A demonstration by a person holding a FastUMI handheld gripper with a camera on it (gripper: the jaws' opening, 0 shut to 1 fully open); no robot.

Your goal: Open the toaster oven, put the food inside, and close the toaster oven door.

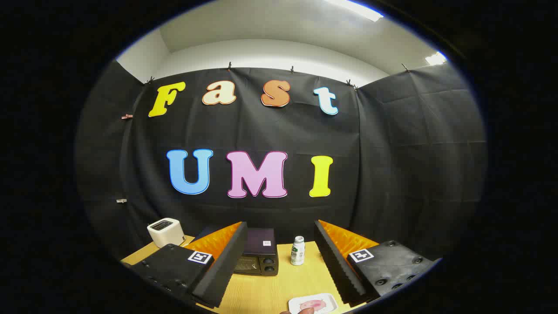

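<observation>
A small black toaster oven [258,255] stands on the wooden table [270,290], its door closed, partly behind my left finger [226,261]. A white plate [314,304] with pink food [313,304] on it lies near the table's front edge, close to my right finger [338,266]. A fingertip of a person [305,311] touches the plate's near edge. My gripper [281,266] hangs above the table, open wide, with nothing between its fingers. The oven lies beyond them, the plate below and between them.
A white pop-up toaster [165,231] stands at the table's far left corner. A small white bottle with a green label [298,250] stands to the right of the oven. Black cloth walls close the booth behind and on both sides.
</observation>
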